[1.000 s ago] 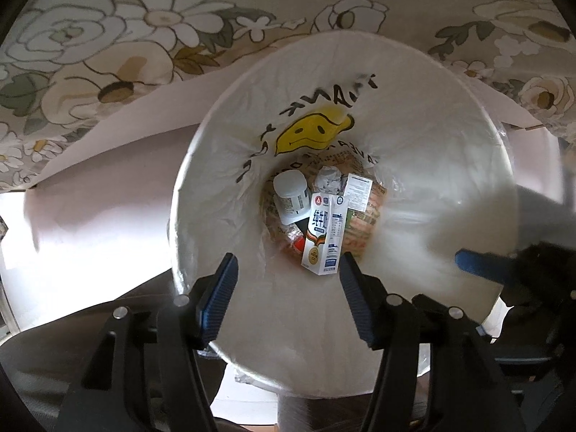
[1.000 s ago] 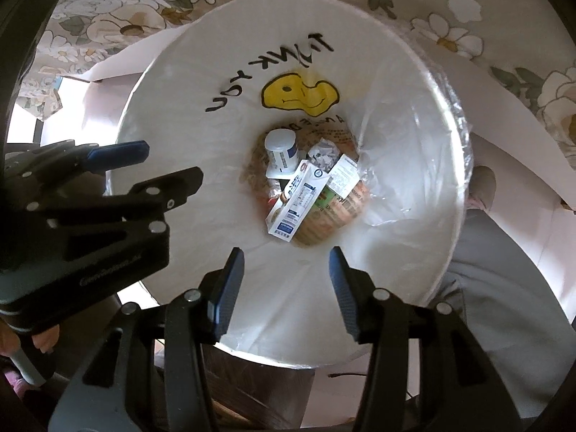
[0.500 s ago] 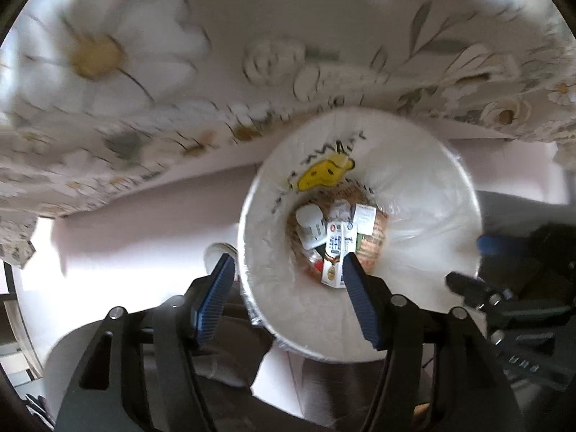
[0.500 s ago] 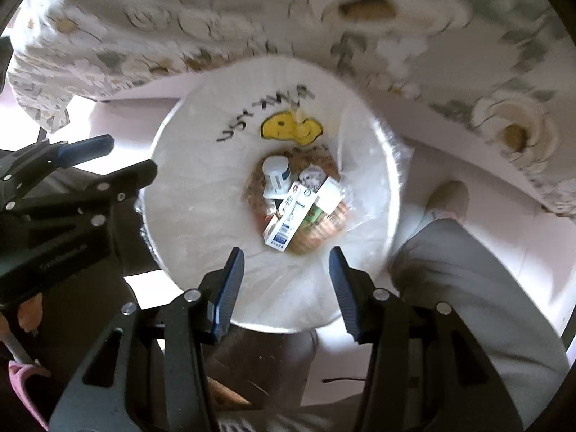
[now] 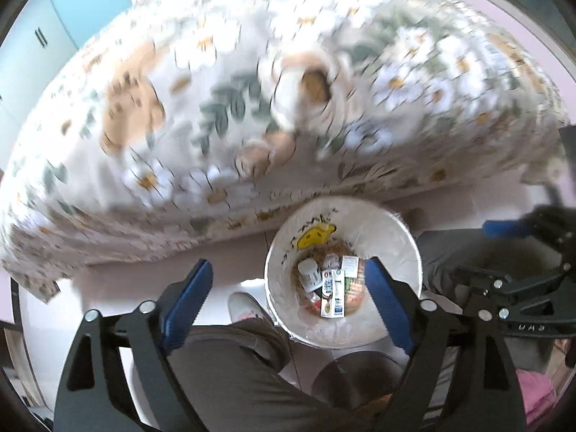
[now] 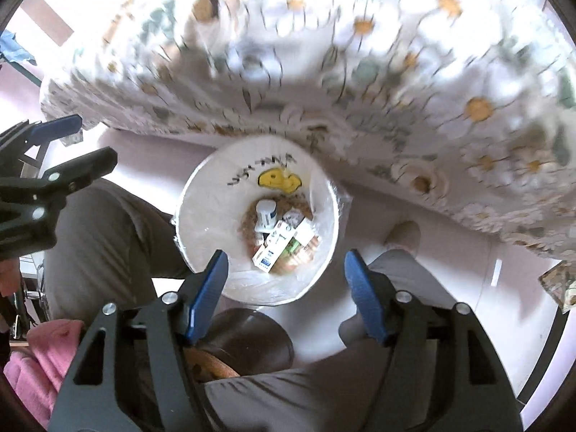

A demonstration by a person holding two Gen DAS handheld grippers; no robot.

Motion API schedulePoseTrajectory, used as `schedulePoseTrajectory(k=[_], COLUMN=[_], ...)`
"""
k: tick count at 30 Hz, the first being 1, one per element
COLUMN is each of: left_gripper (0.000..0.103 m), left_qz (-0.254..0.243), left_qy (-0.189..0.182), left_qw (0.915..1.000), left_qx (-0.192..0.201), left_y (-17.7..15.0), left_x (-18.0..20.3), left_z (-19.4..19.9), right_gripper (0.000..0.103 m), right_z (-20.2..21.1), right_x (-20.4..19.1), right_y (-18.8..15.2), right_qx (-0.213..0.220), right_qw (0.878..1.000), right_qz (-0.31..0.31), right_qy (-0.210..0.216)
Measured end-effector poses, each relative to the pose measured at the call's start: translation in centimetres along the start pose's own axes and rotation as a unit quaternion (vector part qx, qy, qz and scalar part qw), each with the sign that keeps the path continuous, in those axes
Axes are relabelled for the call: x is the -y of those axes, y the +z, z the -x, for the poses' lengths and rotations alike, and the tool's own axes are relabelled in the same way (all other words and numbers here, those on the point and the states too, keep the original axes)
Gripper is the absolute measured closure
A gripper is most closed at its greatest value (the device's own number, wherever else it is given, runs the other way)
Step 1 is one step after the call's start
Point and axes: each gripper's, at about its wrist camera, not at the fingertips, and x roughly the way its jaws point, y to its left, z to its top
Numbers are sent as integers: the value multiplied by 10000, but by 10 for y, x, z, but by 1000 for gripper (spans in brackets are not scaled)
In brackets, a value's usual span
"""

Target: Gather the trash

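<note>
Your left gripper [image 5: 286, 298] and right gripper [image 6: 286, 288] have both just been opening and hold nothing. The white plastic-lined round bin [image 6: 201, 230] sits directly below them beside the floral-covered bed [image 5: 252, 108], its cartons [image 6: 273, 248] already inside; neither hand is clearly nearer.

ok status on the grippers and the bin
Left gripper and right gripper open, jaws just widened, nothing between. Bin holds carton, bottle. Nothing in the way.
</note>
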Motion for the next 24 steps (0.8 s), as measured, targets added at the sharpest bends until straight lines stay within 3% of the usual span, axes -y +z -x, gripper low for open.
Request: schedulePoseTrajectory(k=[6, 12, 19, 24], left_gripper=[11, 11, 10, 9], left_qz=[-214, -51, -27, -80], left_qy=[150, -97, -2, -26], left_qw=[9988, 9977, 9940, 9906], left_qx=[412, 670, 1091, 1363], left_y=[-1, -11, -26, -44], left_x=[10, 7, 2, 3], left_z=[54, 94, 137, 165], right_gripper=[30, 28, 27, 25], right_z=[52, 97, 151, 176], right_x=[-9, -22, -53, -74], right_y=[-9, -21, -34, -49], right_qx=[437, 860, 1540, 2025], right_qw=[9987, 9953, 9850, 9719], right_qz=[87, 189, 440, 572], right_qy=[-245, -402, -636, -1051])
